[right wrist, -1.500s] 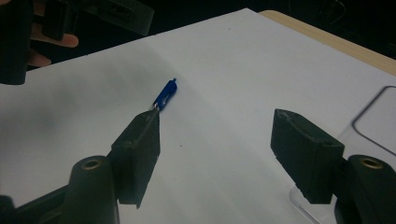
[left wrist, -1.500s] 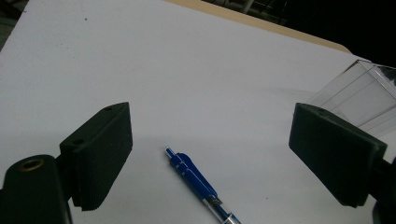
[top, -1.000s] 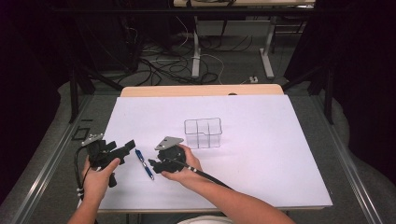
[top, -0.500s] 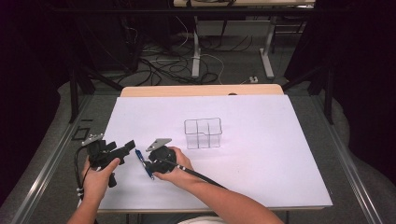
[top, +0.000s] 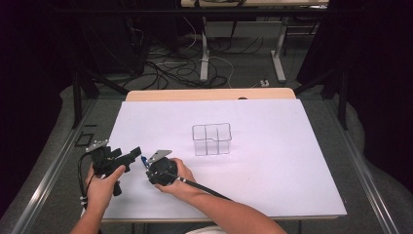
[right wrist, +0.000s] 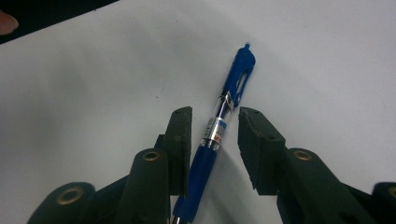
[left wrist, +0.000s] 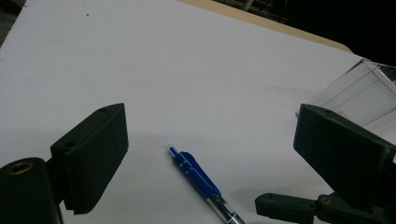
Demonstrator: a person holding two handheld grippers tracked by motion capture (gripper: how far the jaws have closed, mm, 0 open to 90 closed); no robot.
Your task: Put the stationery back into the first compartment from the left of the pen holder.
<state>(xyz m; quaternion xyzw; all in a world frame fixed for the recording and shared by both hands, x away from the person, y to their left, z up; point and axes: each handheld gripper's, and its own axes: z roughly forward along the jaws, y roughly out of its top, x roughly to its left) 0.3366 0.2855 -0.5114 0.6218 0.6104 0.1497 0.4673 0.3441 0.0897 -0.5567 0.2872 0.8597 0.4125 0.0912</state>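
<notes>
A blue pen [top: 143, 160] lies on the white table cover [top: 272, 161] near the front left. My right gripper [top: 150, 165] is lowered over it. In the right gripper view the pen [right wrist: 224, 121] runs between the two jaws. The jaws have just been closing, and a gap still shows between the pen and the right-hand pad [right wrist: 254, 140]. My left gripper [top: 131, 156] rests just left of the pen with its jaws wide apart. In the left gripper view the pen [left wrist: 201, 182] lies on the sheet ahead of my left gripper [left wrist: 210, 126], untouched.
A clear plastic organiser with compartments [top: 211, 139] stands near the middle of the table, and its corner [left wrist: 359, 93] shows in the left gripper view. A wooden table edge [top: 209, 94] runs along the back. Cables lie on the floor beyond.
My right gripper has moved left and down onto the pen, and its jaws have narrowed around it. The left gripper and the organiser have stayed put.
</notes>
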